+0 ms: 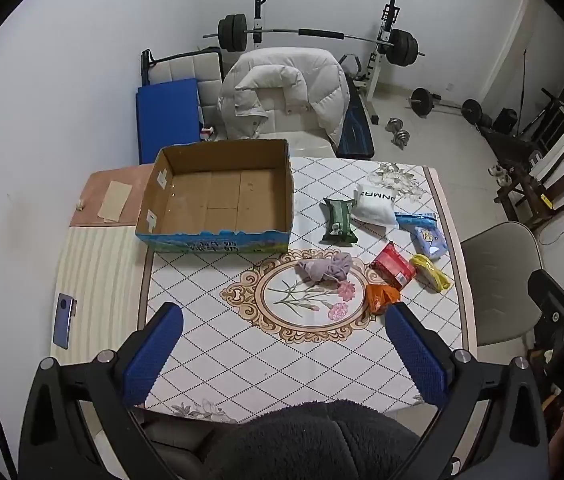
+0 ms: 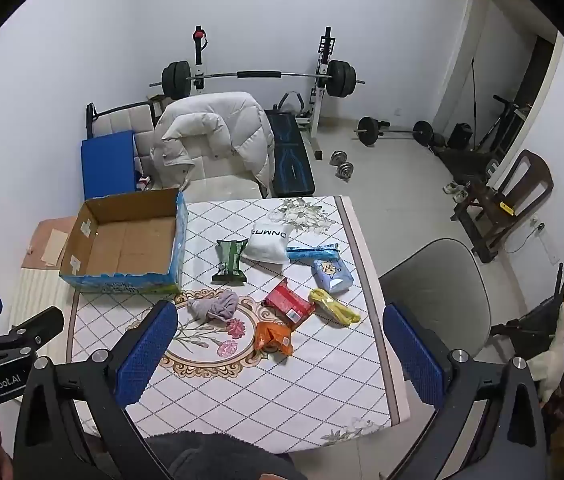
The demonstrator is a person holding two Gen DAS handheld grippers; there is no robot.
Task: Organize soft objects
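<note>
An empty cardboard box (image 1: 218,196) (image 2: 122,244) sits at the table's far left. To its right lie soft items: a green pack (image 1: 337,222) (image 2: 230,260), a white pouch (image 1: 375,204) (image 2: 270,242), a blue tissue pack (image 1: 427,236) (image 2: 331,276), a red pack (image 1: 393,266) (image 2: 287,304), a yellow item (image 1: 431,272) (image 2: 333,306), an orange pack (image 1: 381,298) (image 2: 274,336) and a purple cloth (image 1: 325,268) (image 2: 214,306). My left gripper (image 1: 282,352) is open and empty, held above the table's near edge. My right gripper (image 2: 278,356) is open and empty, above the near right side.
The table (image 1: 242,352) has a patterned cloth. A phone (image 1: 64,320) lies on the left side board. A grey chair (image 2: 437,292) stands right of the table, a chair with a white jacket (image 1: 285,92) behind it. Gym weights stand beyond.
</note>
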